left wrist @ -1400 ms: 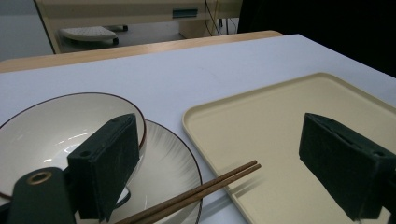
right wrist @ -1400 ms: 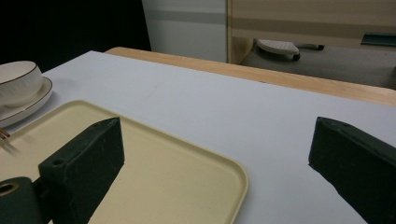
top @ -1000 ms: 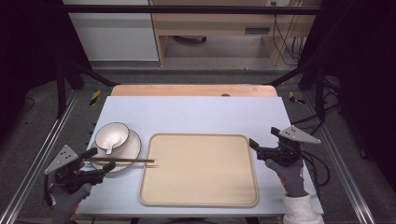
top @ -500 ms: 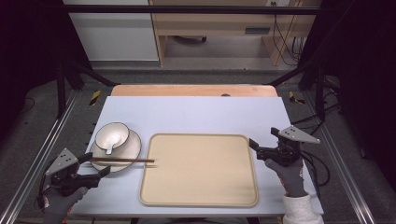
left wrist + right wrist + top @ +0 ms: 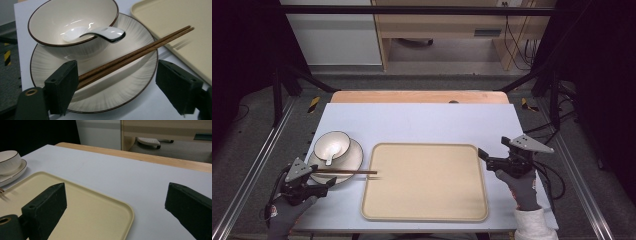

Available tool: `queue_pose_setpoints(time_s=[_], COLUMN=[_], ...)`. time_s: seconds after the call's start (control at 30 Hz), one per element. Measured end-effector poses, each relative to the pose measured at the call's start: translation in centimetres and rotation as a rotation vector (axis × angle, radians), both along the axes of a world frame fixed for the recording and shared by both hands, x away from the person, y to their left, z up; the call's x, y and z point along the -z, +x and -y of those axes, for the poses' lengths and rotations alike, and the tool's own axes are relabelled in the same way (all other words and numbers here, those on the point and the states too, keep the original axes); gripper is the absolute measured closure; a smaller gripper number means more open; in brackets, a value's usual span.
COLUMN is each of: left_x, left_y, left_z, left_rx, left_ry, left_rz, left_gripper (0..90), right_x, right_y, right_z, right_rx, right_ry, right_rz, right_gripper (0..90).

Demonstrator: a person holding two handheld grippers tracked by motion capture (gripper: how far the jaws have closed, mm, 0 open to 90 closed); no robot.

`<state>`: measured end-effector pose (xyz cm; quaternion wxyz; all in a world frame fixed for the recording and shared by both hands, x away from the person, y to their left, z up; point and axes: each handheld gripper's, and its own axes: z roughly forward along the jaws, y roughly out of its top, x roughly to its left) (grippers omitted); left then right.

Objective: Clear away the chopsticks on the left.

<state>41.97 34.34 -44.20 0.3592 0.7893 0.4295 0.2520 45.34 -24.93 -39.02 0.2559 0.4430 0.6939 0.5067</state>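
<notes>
Resting across the ribbed white plate point(image 5: 117, 82), a pair of slim dark-wood chopsticks point(image 5: 135, 55) runs with its tips out over the rim of the smooth beige tray point(image 5: 424, 182), near the table's point(image 5: 422, 122) front left corner. The left gripper point(image 5: 116, 87) has just been closing; its blocky black jaws stand wide, the chopsticks' near ends between them, pads not pressing. On the plate sits a dark-rimmed bowl point(image 5: 75, 22) holding a glossy ceramic spoon point(image 5: 95, 33). The right gripper point(image 5: 492, 159) hovers by the tray's right edge, jaws apart and empty.
</notes>
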Motion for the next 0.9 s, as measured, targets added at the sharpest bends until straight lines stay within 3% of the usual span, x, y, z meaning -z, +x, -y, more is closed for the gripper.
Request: queue_pose_setpoints(time_s=[0.5, 0.73, 0.9], left_x=[1.2, 1.2, 1.0], left_y=[1.1, 1.3, 1.4], left_z=[0.3, 0.5, 0.7], left_rx=[-0.007, -0.003, -0.002], left_ry=[0.090, 0.107, 0.116], left_rz=[-0.009, -0.029, -0.038], left_gripper=[33.9, 37.1, 44.8], right_x=[0.1, 0.1, 0.1], right_y=[0.1, 0.1, 0.1], right_z=[-0.1, -0.1, -0.1], right_rx=[0.000, 0.000, 0.000], right_ry=[-0.002, 0.000, 0.000], right_rz=[-0.005, -0.004, -0.005], right_gripper=[4.1, 4.2, 4.2])
